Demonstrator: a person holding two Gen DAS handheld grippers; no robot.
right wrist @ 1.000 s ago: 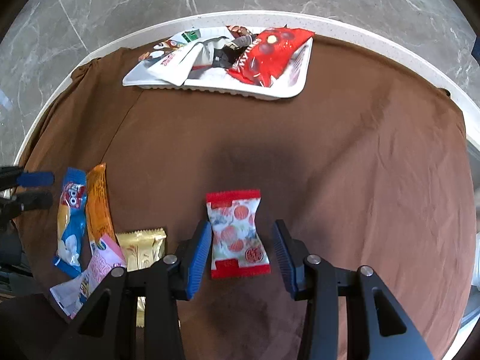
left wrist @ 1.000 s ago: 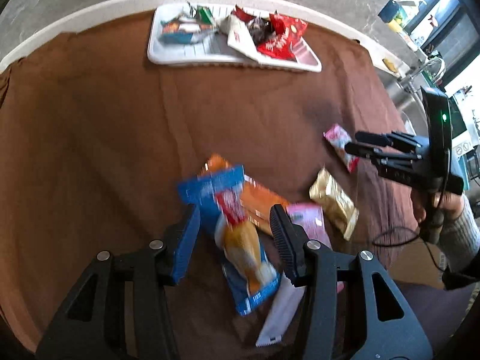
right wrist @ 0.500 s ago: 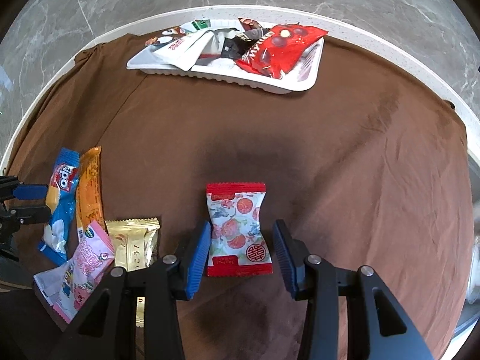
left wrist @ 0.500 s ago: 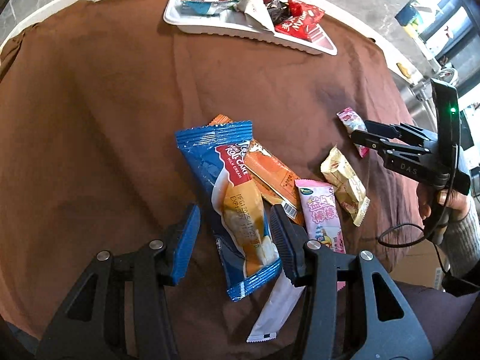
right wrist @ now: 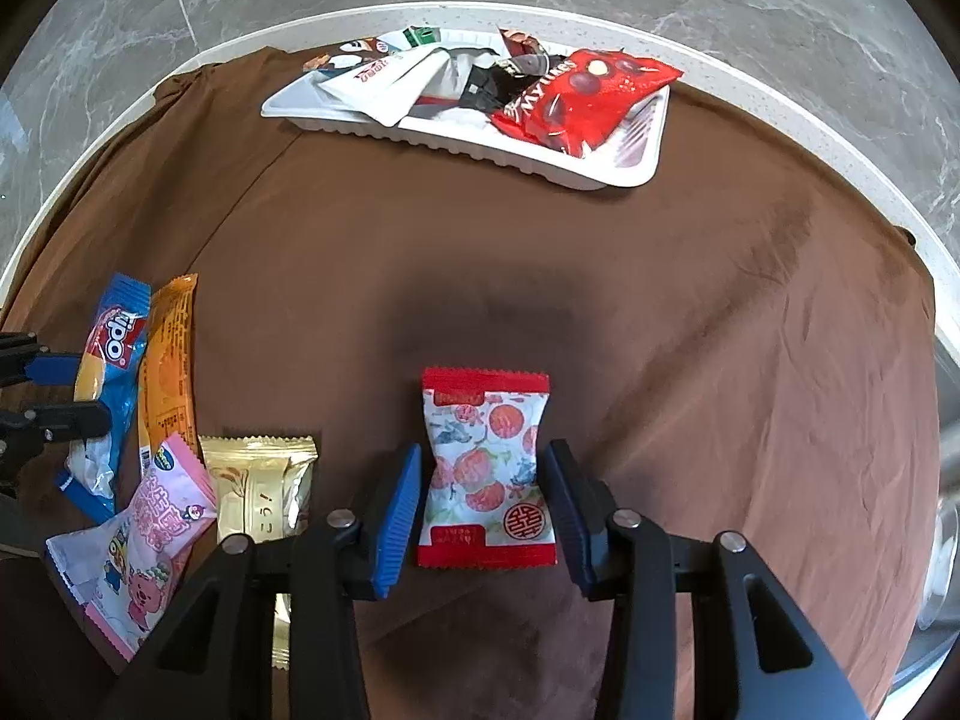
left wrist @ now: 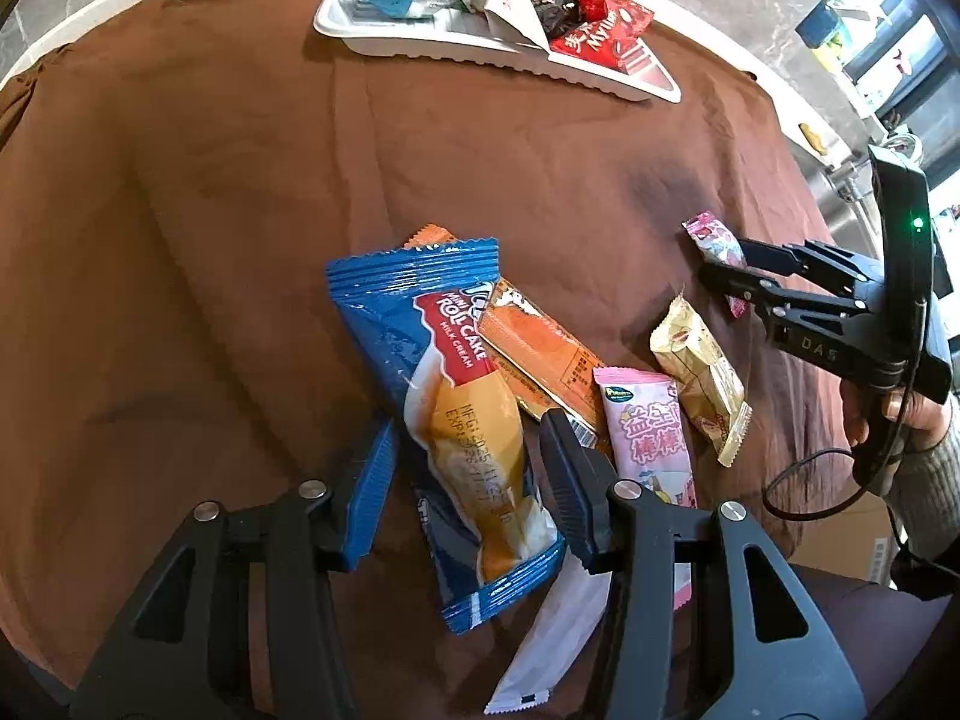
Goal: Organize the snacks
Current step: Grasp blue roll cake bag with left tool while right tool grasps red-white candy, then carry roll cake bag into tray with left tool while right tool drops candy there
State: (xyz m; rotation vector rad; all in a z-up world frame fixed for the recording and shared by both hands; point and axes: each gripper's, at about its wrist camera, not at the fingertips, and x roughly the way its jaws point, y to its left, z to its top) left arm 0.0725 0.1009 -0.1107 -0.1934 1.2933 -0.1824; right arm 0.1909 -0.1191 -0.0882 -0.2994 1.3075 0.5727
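A blue roll-cake packet [left wrist: 456, 396] lies flat on the brown cloth, partly over an orange packet [left wrist: 540, 354]. My left gripper [left wrist: 468, 480] points down over it, open, with a finger on either side of the packet's lower half. A red-and-white candy packet [right wrist: 486, 462] lies between the fingers of my right gripper [right wrist: 483, 510]. Its jaws are closing and the pads stand right at the packet's edges, with the packet still flat on the cloth. The white tray [right wrist: 600, 177] with several snack wrappers stands at the far edge.
A pink packet [left wrist: 648, 432], a gold packet [left wrist: 699, 372] and a white sachet [left wrist: 552, 642] lie right of the blue packet. The round table's pale rim [right wrist: 870, 192] curves around the cloth. A hand and sleeve [left wrist: 918, 438] hold the right gripper.
My left gripper has sunk toward the blue packet, which now fills more of its view. The right gripper has stayed over the candy packet, its fingers slightly nearer its edges.
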